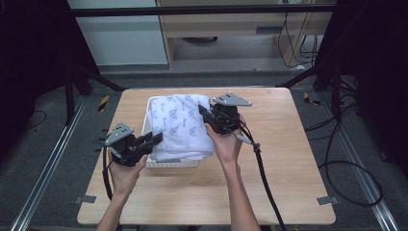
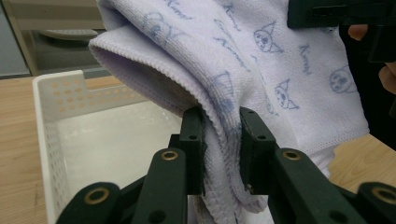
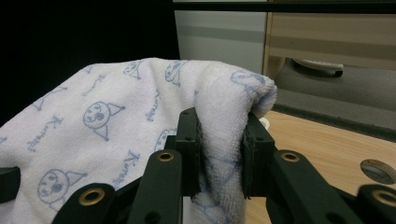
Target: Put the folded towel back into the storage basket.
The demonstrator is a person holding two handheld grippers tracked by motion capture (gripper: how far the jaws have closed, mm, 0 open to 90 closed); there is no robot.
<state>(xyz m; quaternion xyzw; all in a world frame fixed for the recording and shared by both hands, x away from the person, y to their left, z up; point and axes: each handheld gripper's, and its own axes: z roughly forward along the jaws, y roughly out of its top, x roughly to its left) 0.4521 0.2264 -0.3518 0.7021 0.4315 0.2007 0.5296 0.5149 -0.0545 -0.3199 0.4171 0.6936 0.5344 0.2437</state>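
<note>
Surface: wooden table (image 1: 269,159), with both grippers above it.
Towel: white towel (image 1: 180,127) with blue cat prints, bunched and stretched between the two grippers, hanging over the basket.
Basket: white perforated basket (image 2: 44,116) beneath the towel, just ahead of the left gripper; its visible floor is bare.
Left gripper: left gripper (image 2: 222,154) has its jaws pinching a folded towel edge at the near left corner.
Right gripper: right gripper (image 3: 219,149) has its jaws clamped on a thick towel fold at the far right.
</note>
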